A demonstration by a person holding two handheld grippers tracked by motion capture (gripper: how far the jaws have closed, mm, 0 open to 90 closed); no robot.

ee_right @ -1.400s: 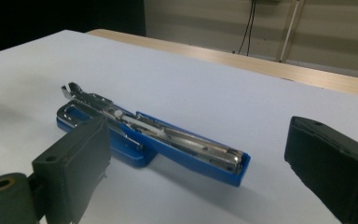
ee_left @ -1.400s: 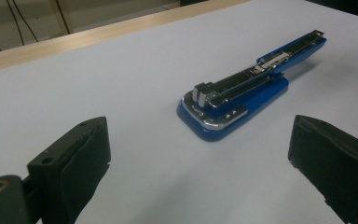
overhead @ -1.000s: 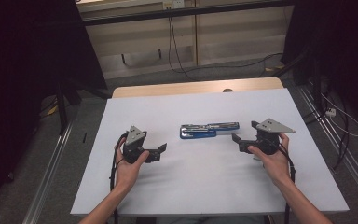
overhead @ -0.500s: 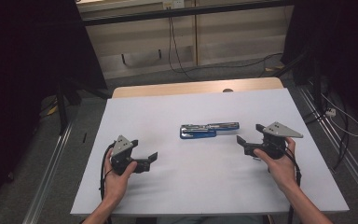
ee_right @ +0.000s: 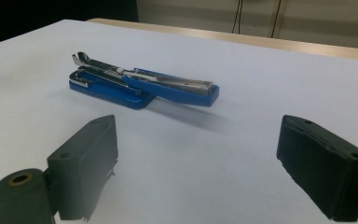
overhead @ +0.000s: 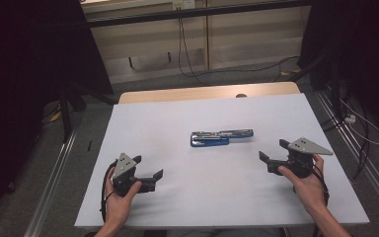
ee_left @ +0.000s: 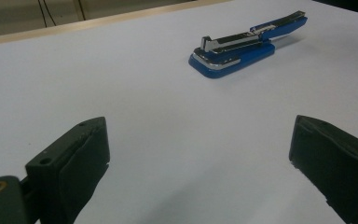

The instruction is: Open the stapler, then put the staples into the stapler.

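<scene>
Your blue stapler (overhead: 221,138) lies flat in the middle of the white bench (overhead: 177,118). Your left claw (overhead: 155,177) and your right claw (overhead: 265,159) are both spread wide, holding nothing, well apart from the stapler on either side.

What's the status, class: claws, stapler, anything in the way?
Left claw open, empty. Right claw open, empty. Stapler flat mid-table, between them, untouched. Nothing in the way.
</scene>
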